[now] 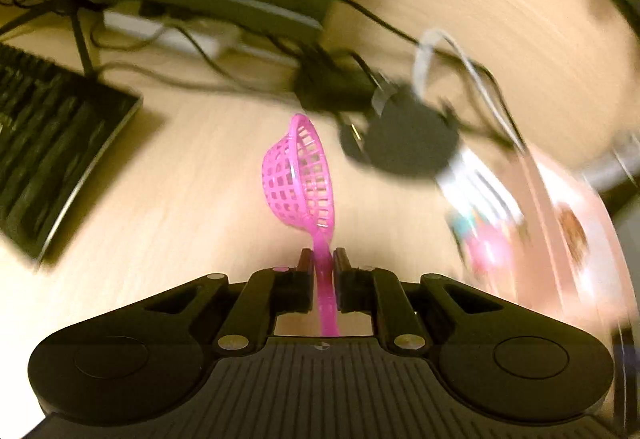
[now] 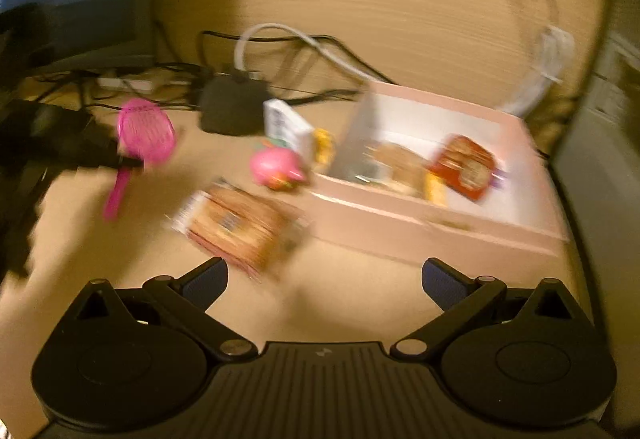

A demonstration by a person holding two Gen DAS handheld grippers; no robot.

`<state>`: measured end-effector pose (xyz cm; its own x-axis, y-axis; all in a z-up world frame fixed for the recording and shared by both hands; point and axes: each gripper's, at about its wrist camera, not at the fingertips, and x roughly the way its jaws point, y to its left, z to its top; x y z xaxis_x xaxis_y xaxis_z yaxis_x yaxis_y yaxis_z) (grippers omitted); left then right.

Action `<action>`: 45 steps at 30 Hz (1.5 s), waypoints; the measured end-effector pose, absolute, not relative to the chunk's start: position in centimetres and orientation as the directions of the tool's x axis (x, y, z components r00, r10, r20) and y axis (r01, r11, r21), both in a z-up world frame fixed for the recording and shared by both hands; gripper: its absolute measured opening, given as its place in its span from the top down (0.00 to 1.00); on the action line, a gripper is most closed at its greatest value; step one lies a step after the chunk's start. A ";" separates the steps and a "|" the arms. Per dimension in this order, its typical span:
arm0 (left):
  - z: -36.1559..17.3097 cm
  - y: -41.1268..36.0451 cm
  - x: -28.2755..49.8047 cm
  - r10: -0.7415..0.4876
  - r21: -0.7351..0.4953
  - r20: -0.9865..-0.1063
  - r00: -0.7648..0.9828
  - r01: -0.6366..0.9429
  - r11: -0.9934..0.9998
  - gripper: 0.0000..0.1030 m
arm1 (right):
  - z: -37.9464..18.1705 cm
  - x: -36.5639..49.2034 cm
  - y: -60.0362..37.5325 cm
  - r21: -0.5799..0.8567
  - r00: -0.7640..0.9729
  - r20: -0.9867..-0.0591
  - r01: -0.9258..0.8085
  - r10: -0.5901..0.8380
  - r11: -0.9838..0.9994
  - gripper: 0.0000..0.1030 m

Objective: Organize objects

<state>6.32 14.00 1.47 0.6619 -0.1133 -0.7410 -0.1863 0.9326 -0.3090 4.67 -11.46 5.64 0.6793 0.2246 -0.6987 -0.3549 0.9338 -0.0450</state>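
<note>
- Bare worktop between the right hand-held gripper and the pink box; box wall close ahead on the right, bread packet just ahead on the left.
- Behind these, a black adapter with tangled cables along the back of the worktop.
- Left wrist view only: a keyboard at the left edge, well apart from the pink strainer.
- Right wrist view only: inside of the box, holding a red packet and other blurred snacks; also a pink round toy and a white carton just beside the box's left end.
- Left hand-held gripper pinching the strainer's handle, mesh bowl standing up beyond the fingertips, clear of the worktop.
- In the right wrist view, strainer far to the left, well apart from the box.
- Right hand-held gripper spread wide, holding nothing, above the worktop.
</note>
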 end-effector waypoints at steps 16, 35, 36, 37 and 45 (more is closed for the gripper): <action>3.1 16.5 -4.2 -0.217 -0.388 -0.739 0.637 -0.139 0.911 0.88 | 2.4 7.3 -4.1 -0.051 0.600 -0.737 -0.509 0.312 0.860 0.43; 4.1 16.7 -3.1 -0.240 -0.409 -0.721 0.650 -0.119 0.905 0.88 | 3.5 5.2 -4.0 -0.166 0.667 -0.673 -0.558 0.320 0.813 0.19; 4.1 17.1 -3.4 -0.236 -0.410 -0.721 0.651 -0.127 0.903 0.88 | 3.3 5.9 -3.4 -0.172 0.670 -0.673 -0.554 0.314 0.814 0.19; 4.2 17.5 -3.6 -0.231 -0.411 -0.721 0.653 -0.136 0.901 0.88 | 3.0 6.8 -2.9 -0.173 0.670 -0.676 -0.550 0.307 0.817 0.19; 3.9 19.5 -4.7 -0.219 -0.407 -0.735 0.642 -0.159 0.900 0.88 | 1.2 9.0 -1.8 -0.073 0.595 -0.748 -0.514 0.293 0.855 0.38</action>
<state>-4.66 19.50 3.93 0.6418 -0.2188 -0.7350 -0.1588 0.8997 -0.4065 9.02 -1.79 1.20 0.5954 0.2934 -0.7479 -0.5136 0.8549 -0.0734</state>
